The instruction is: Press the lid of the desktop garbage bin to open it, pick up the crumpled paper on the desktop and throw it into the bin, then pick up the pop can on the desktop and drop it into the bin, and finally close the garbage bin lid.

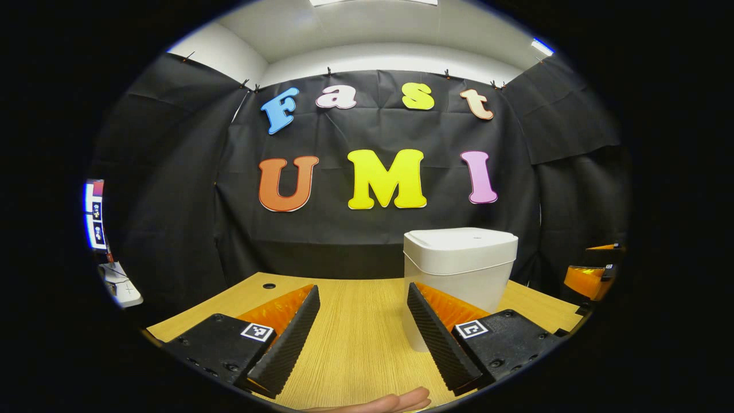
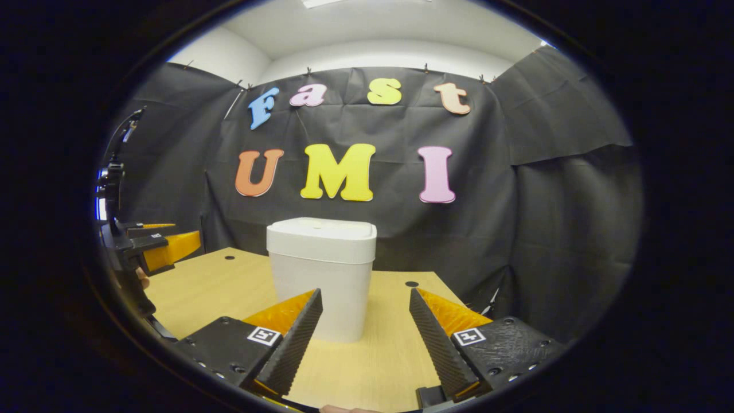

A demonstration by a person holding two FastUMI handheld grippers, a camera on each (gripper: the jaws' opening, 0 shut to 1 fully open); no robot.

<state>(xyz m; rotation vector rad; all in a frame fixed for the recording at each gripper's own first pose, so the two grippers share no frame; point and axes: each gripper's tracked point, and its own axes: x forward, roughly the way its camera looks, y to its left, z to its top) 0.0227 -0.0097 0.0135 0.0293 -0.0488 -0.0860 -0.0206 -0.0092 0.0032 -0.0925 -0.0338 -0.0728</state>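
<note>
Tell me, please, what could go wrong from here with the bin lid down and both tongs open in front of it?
1. The white bin stands tall and free on the wooden table; an off-centre press on its shut lid might tip or slide it.
2. The left tongs sit close beside the bin, so a careless swing could knock its wall.
3. The right tongs also face it; both reaching in together might collide.

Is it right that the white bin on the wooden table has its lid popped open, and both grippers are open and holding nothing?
Not quite. The white bin has its lid shut flat, as the right gripper view shows. The rest is right: it stands on the wooden table, and the left gripper and the right gripper are both open and hold nothing.
</note>
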